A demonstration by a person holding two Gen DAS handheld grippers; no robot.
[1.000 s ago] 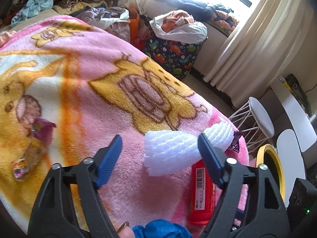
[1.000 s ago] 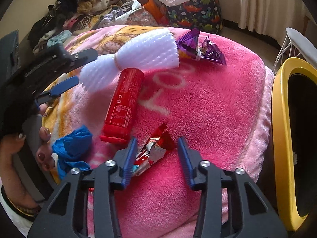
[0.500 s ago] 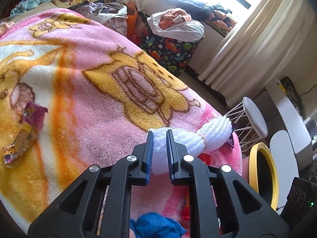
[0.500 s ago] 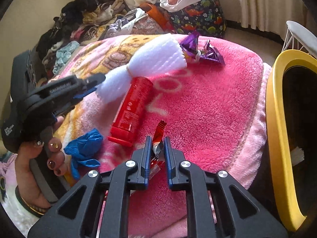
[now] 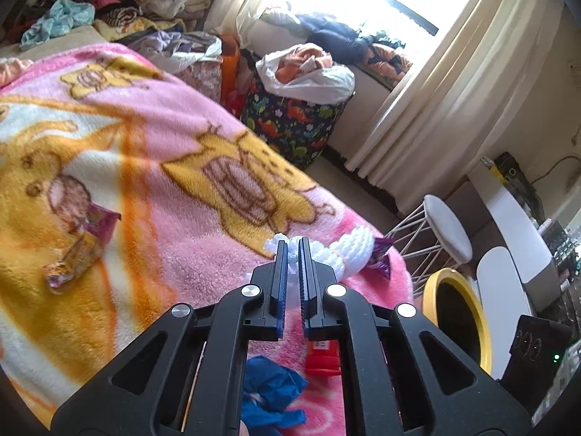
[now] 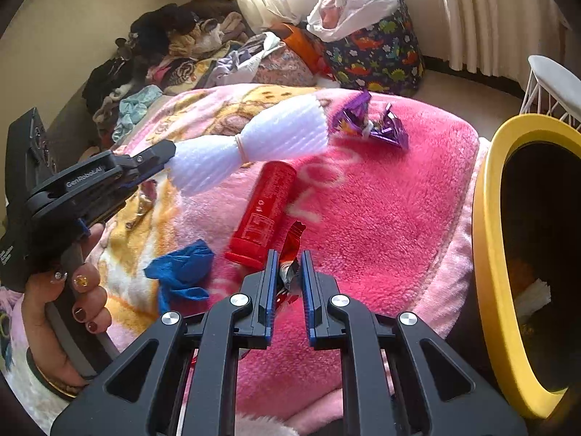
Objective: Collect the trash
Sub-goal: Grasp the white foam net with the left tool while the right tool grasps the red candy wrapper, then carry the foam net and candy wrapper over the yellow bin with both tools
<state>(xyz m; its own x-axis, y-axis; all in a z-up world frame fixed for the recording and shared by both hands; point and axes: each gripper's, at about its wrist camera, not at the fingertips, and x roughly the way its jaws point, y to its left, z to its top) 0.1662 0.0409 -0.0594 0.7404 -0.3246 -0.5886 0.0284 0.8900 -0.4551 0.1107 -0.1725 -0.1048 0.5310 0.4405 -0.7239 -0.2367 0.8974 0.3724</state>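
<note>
My left gripper (image 5: 292, 250) is shut on a white foam net sleeve (image 5: 350, 250) and holds it lifted above the pink blanket; the sleeve also shows in the right wrist view (image 6: 254, 145). My right gripper (image 6: 287, 265) is shut on a red and silver wrapper (image 6: 292, 243), raised off the blanket. A red tube (image 6: 263, 214), a blue crumpled glove (image 6: 181, 269) and a purple wrapper (image 6: 366, 121) lie on the blanket. A yellow-rimmed bin (image 6: 486, 254) stands at the bed's right edge.
Another purple and gold wrapper (image 5: 81, 247) lies on the blanket's left part. A white stool (image 5: 445, 232), a dinosaur-print basket (image 5: 290, 127) and piles of clothes (image 5: 120, 11) surround the bed. Curtains (image 5: 428, 101) hang by the window.
Both grippers closed from open: the left on the foam sleeve, the right on the red wrapper. Both have since lifted their items off the blanket.
</note>
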